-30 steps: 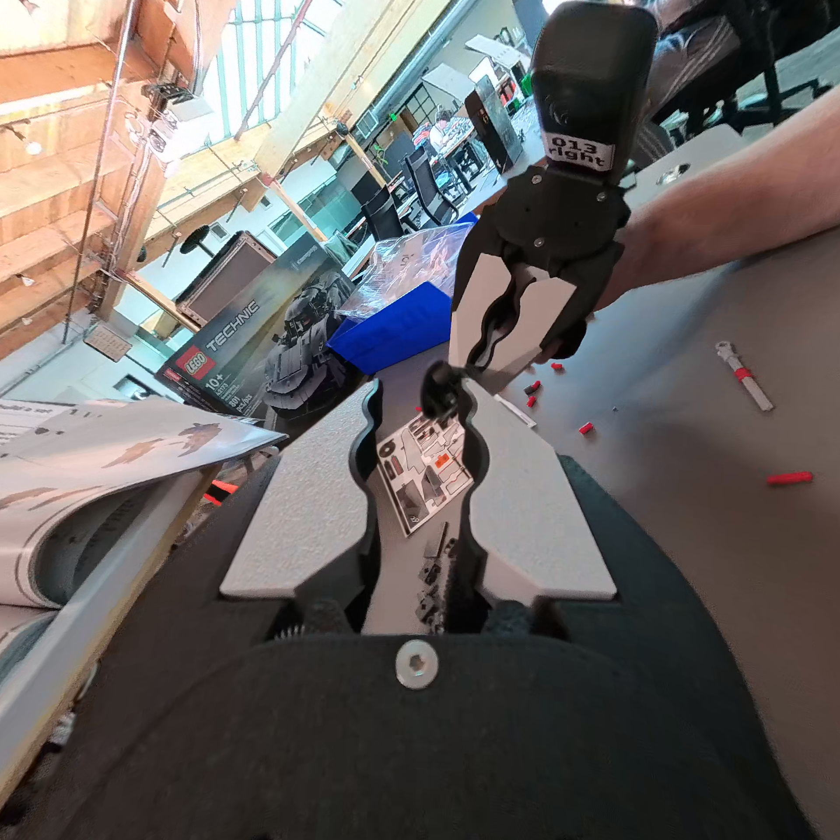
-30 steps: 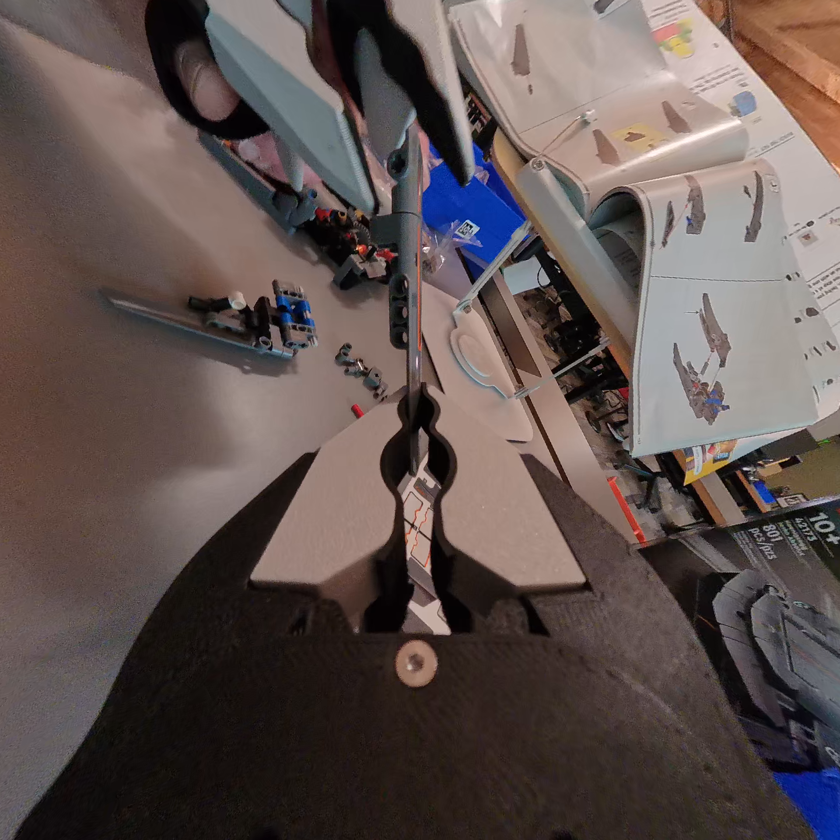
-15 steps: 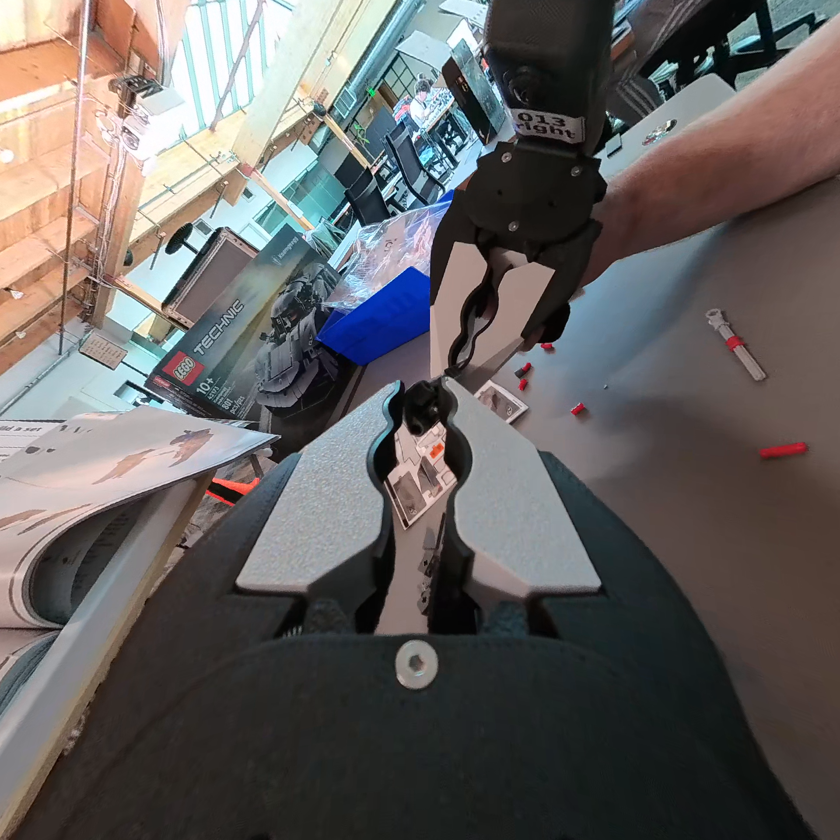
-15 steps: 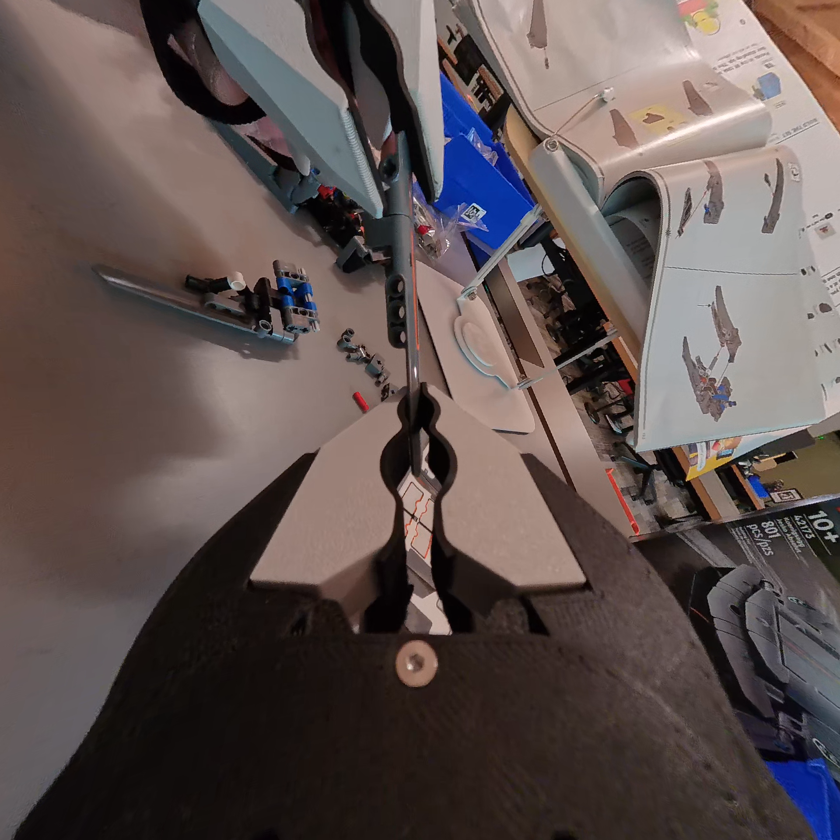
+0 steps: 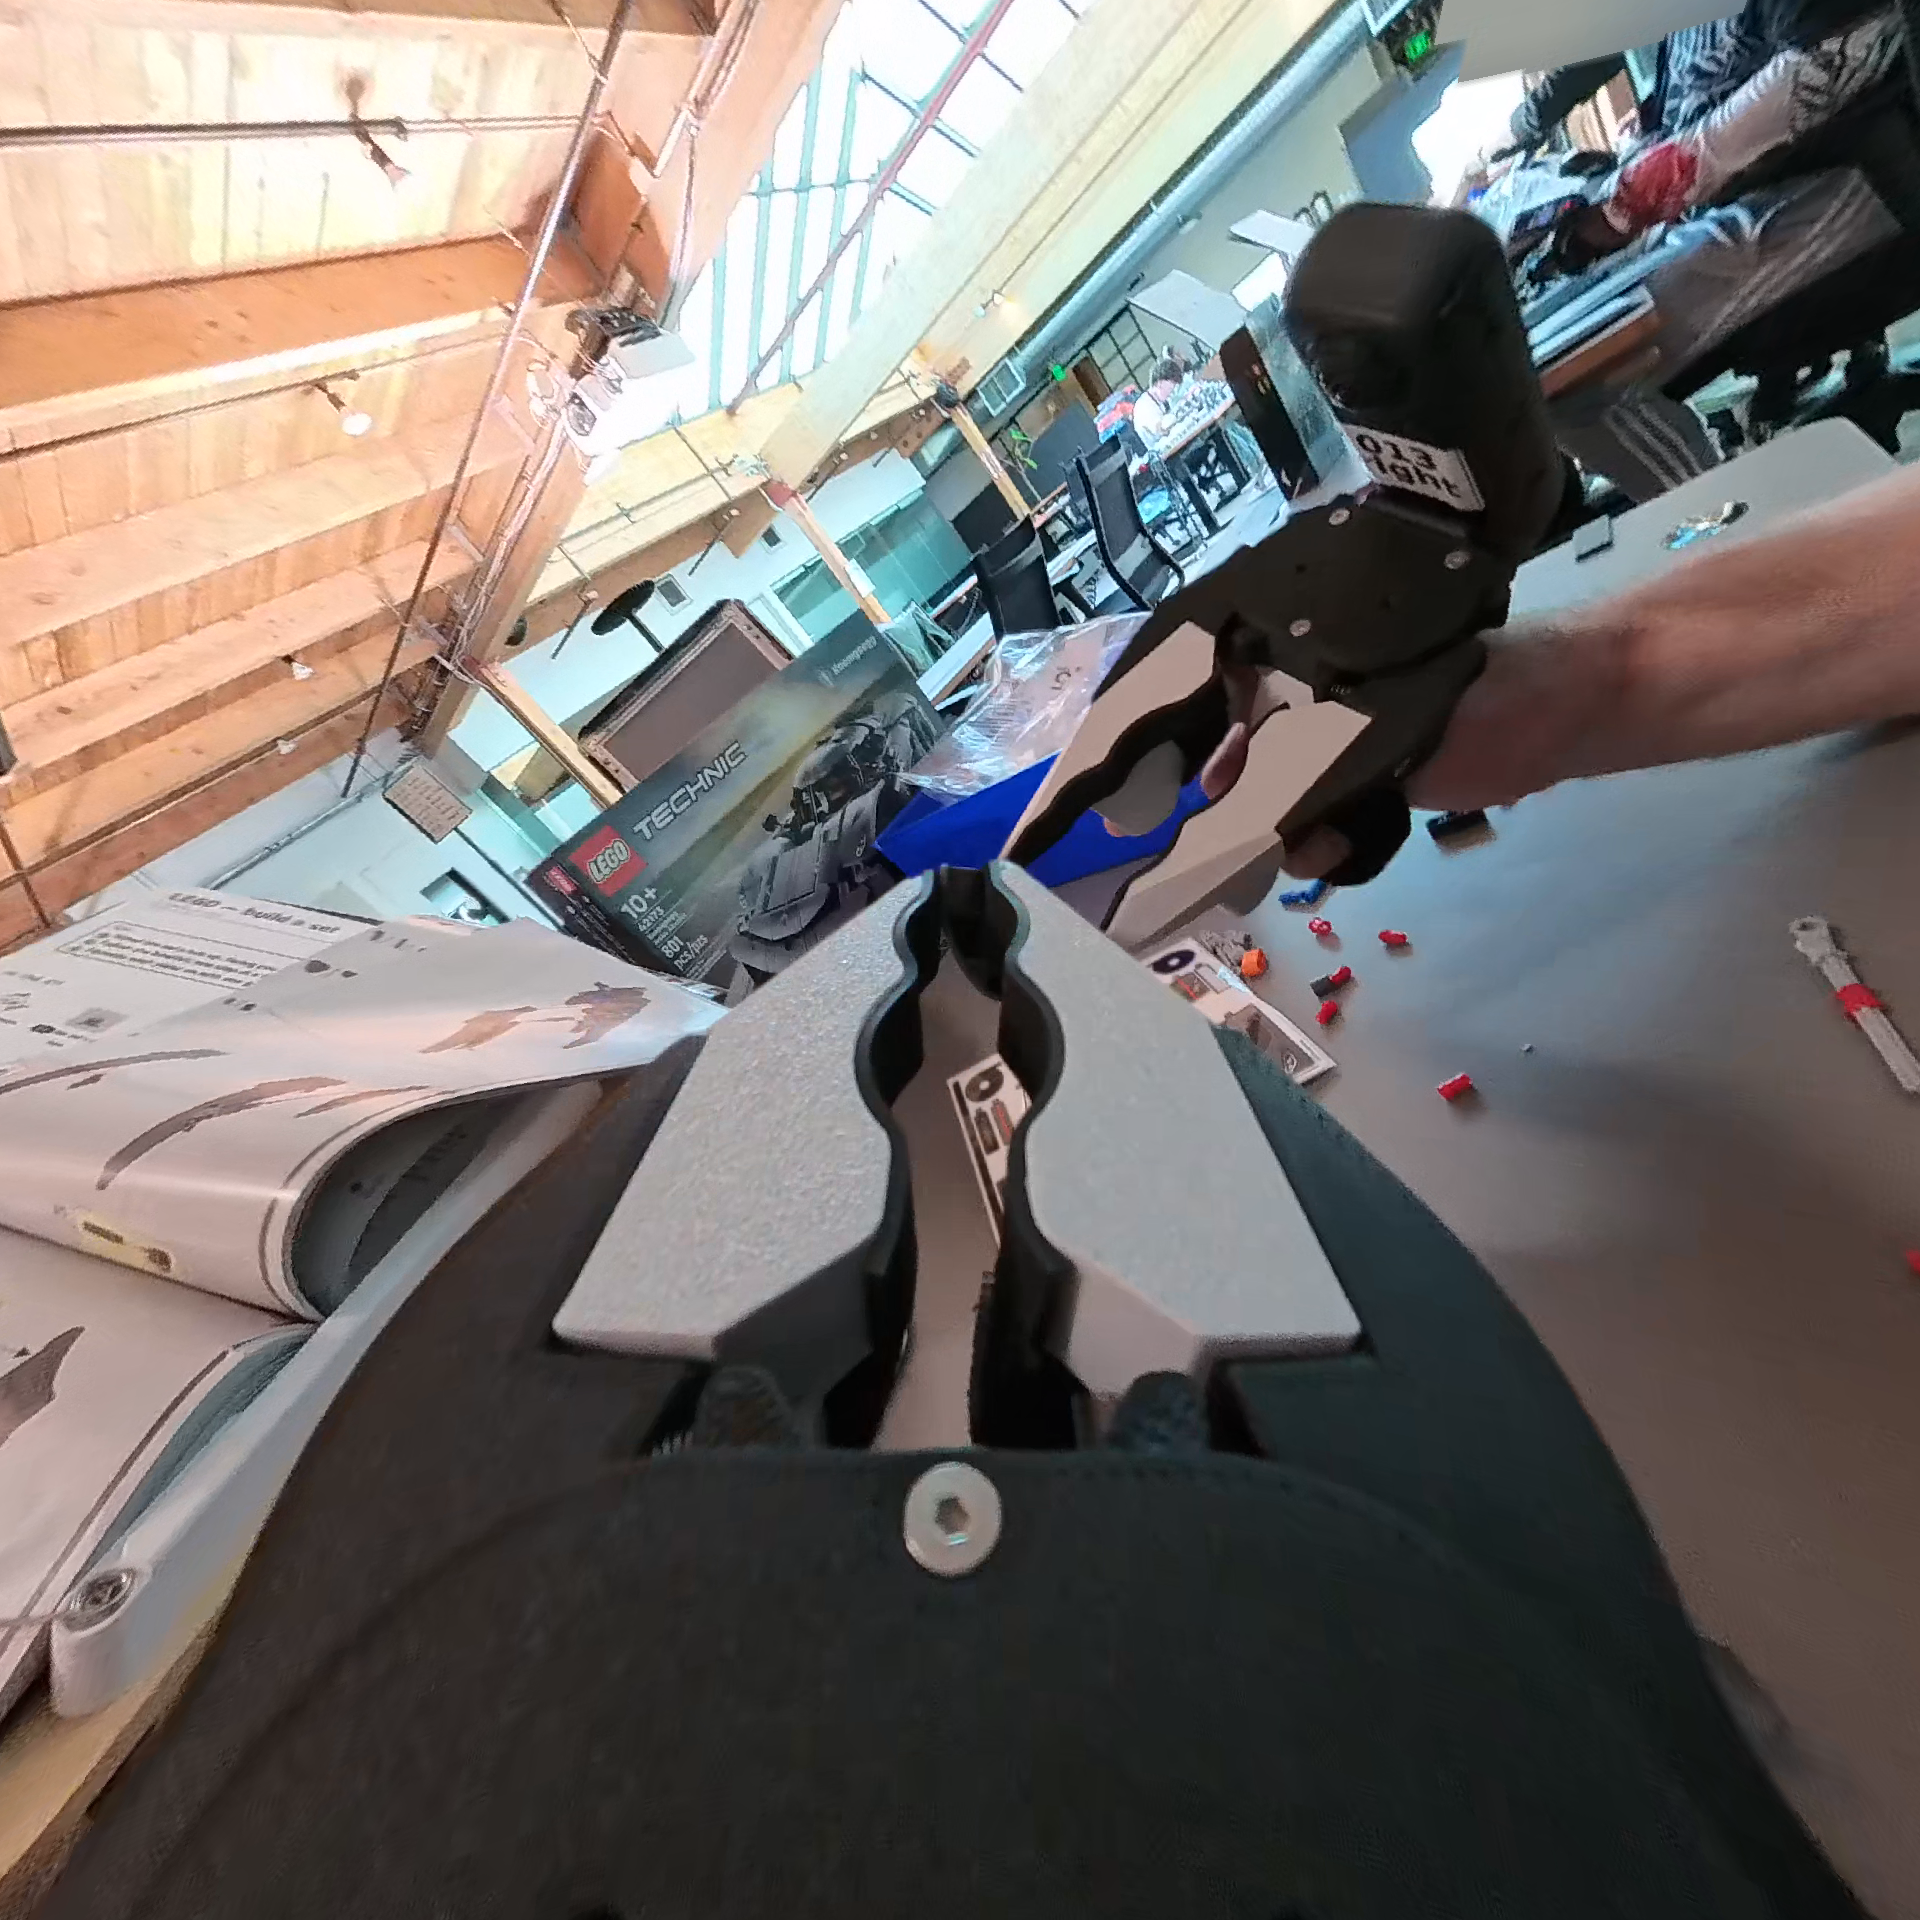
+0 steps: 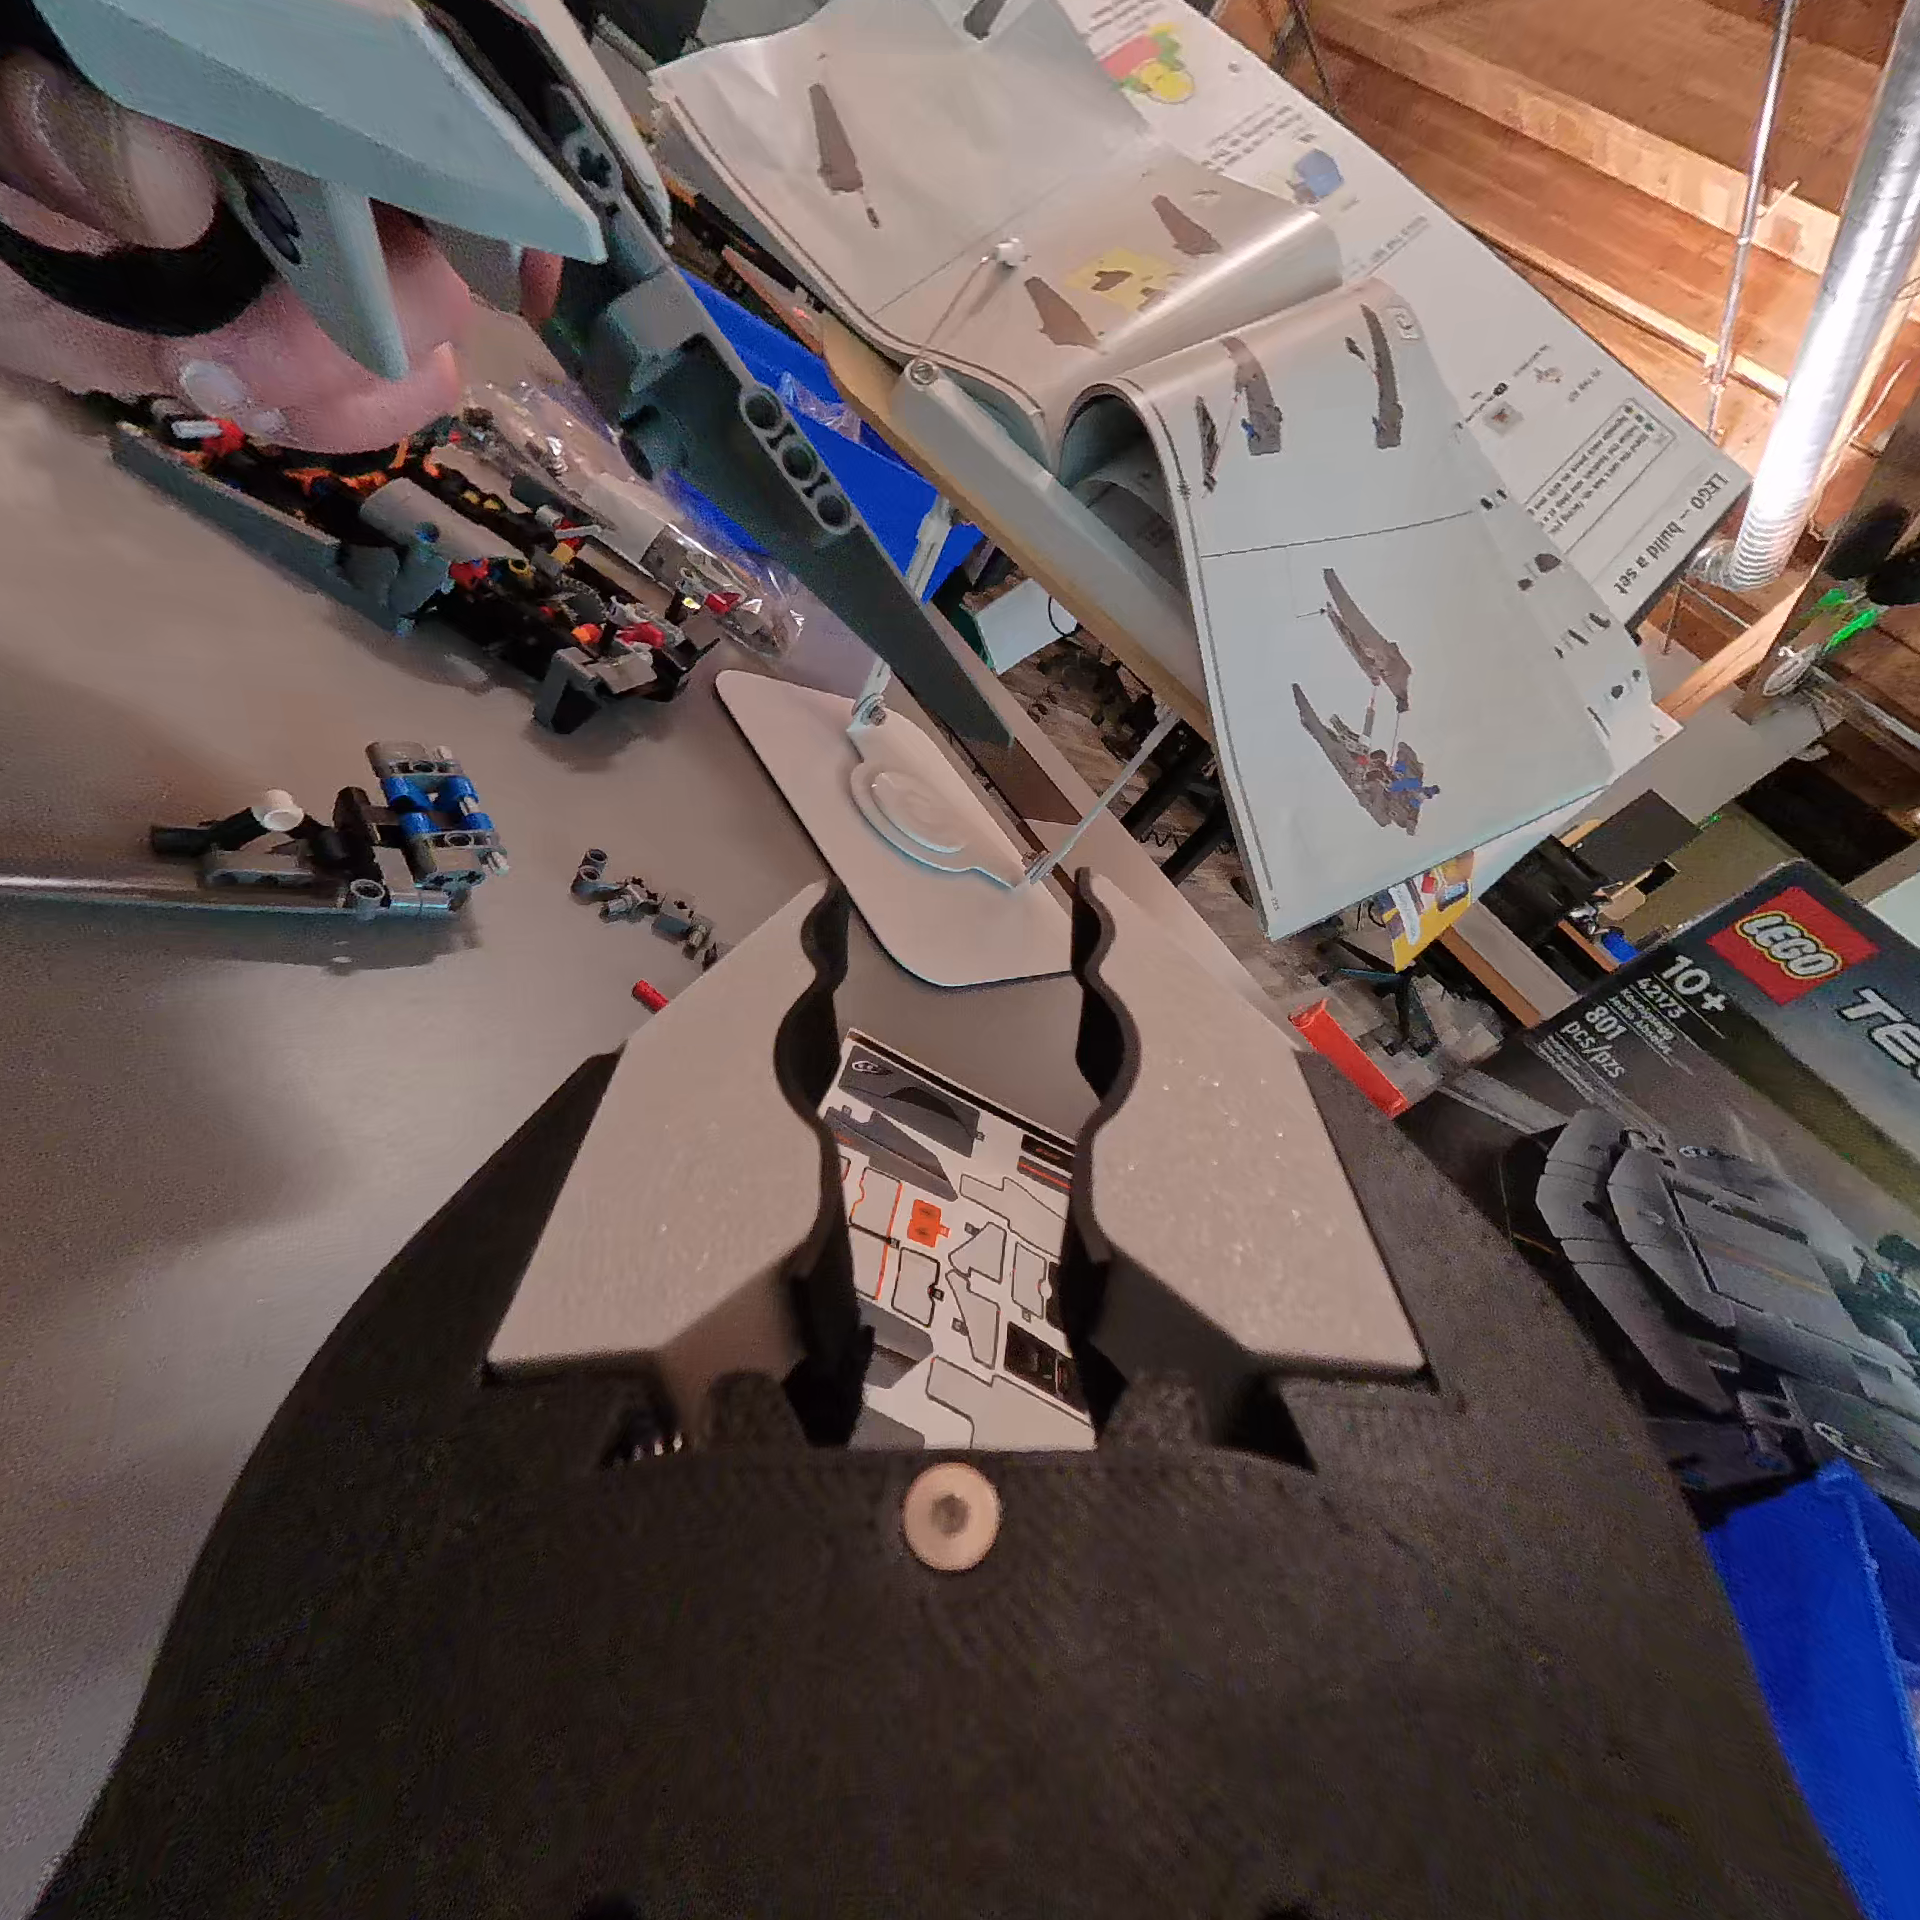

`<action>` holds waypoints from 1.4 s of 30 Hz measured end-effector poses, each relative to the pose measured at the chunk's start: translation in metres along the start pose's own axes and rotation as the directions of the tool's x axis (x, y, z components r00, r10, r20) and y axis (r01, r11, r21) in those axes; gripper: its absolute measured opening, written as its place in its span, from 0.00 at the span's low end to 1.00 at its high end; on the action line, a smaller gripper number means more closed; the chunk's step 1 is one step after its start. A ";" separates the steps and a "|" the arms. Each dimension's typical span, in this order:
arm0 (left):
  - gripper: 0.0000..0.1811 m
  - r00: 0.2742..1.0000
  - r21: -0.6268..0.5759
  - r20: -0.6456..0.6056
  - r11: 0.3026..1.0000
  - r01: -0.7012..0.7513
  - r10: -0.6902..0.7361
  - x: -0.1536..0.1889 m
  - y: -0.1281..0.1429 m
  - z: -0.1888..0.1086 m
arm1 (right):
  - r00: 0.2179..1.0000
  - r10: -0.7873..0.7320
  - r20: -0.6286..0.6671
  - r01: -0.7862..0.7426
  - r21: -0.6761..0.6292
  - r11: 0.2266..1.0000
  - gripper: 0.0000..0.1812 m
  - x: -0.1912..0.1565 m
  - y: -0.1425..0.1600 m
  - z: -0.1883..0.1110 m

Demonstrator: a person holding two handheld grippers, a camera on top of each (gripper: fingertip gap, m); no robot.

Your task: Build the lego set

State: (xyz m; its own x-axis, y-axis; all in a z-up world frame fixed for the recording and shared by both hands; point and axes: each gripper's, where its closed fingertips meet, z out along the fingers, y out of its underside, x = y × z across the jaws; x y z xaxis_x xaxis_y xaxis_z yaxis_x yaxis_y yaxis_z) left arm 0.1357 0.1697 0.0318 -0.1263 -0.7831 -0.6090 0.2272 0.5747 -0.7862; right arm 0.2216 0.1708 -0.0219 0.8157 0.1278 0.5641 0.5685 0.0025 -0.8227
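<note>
- The left gripper [image 5: 968, 902] is closed on a long dark grey panel [image 6: 831, 540]; in the right wrist view the panel slants down from its fingers [image 6: 343, 125], with a row of three holes along it.
- The right gripper [image 6: 956, 914] is open and empty, its fingers apart over a sticker sheet [image 6: 956, 1226] on the table [image 6: 156, 1143].
- In the left wrist view the right gripper [image 5: 1143, 790] hangs just ahead and to the right of the left fingertips, apart from them.
- Ahead-left of the right gripper lie a small grey-and-blue assembly [image 6: 405, 831], a few loose dark pins [image 6: 644, 904] and a red pin [image 6: 649, 994]; farther off, under the left gripper, sits a longer dark build [image 6: 436, 551].
- A white stand base [image 6: 914, 821] lies straight ahead of the right fingertips, carrying the open manual [image 6: 1351, 499] up and to the right.
- The set box [image 6: 1766, 1091] stands to the right.
- Right of the left gripper, red pins [image 5: 1455, 1087] and a white axle [image 5: 1860, 1013] are scattered on the table.
- A blue bin [image 5: 956, 831] ahead of the left gripper holds clear bags [image 5: 1029, 675]; what is in them cannot be made out.
</note>
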 end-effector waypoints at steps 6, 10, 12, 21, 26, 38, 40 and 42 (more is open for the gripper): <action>0.02 0.999 0.036 0.019 0.998 0.045 -0.045 -0.007 -0.006 -0.003 | 0.999 0.028 -0.020 -0.028 -0.004 1.000 0.23 0.006 0.003 0.000; 0.02 0.997 0.064 0.021 0.995 0.077 -0.078 -0.010 -0.009 -0.005 | 0.999 0.041 -0.026 -0.041 0.003 0.999 0.24 0.008 0.002 -0.001; 0.02 0.996 0.069 0.017 0.994 0.085 -0.086 -0.010 -0.010 -0.005 | 0.998 0.049 -0.025 -0.049 0.014 0.999 0.25 0.008 0.000 -0.001; 0.02 0.998 0.049 -0.024 0.997 0.064 -0.063 0.007 -0.006 0.002 | 1.000 -0.012 -0.026 0.014 0.090 0.996 0.26 0.001 -0.019 -0.007; 0.02 0.997 0.027 -0.068 0.999 0.040 -0.038 0.024 -0.003 0.009 | 0.989 -0.146 0.009 0.145 0.059 0.988 0.25 -0.018 -0.017 -0.003; 0.03 0.991 0.005 -0.132 1.000 -0.018 0.019 0.049 0.003 0.016 | 0.972 -0.224 0.076 0.226 -0.026 0.974 0.06 -0.032 0.000 0.003; 0.03 0.991 0.005 -0.129 1.000 -0.029 0.030 0.048 0.004 0.016 | 0.970 -0.234 0.070 0.237 -0.028 0.971 0.05 -0.032 0.000 0.003; 0.03 0.991 0.001 -0.126 0.999 -0.038 0.038 0.048 0.004 0.016 | 0.968 -0.242 0.065 0.245 -0.031 0.969 0.04 -0.031 0.000 0.003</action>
State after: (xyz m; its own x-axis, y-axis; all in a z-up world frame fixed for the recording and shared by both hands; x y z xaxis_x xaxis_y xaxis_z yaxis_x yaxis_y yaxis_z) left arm 0.1457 0.1313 0.0011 -0.2381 -0.7247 -0.6466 0.2330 0.6037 -0.7624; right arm 0.1962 0.1698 -0.0400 0.6449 0.1879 0.7408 0.7539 0.0026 -0.6570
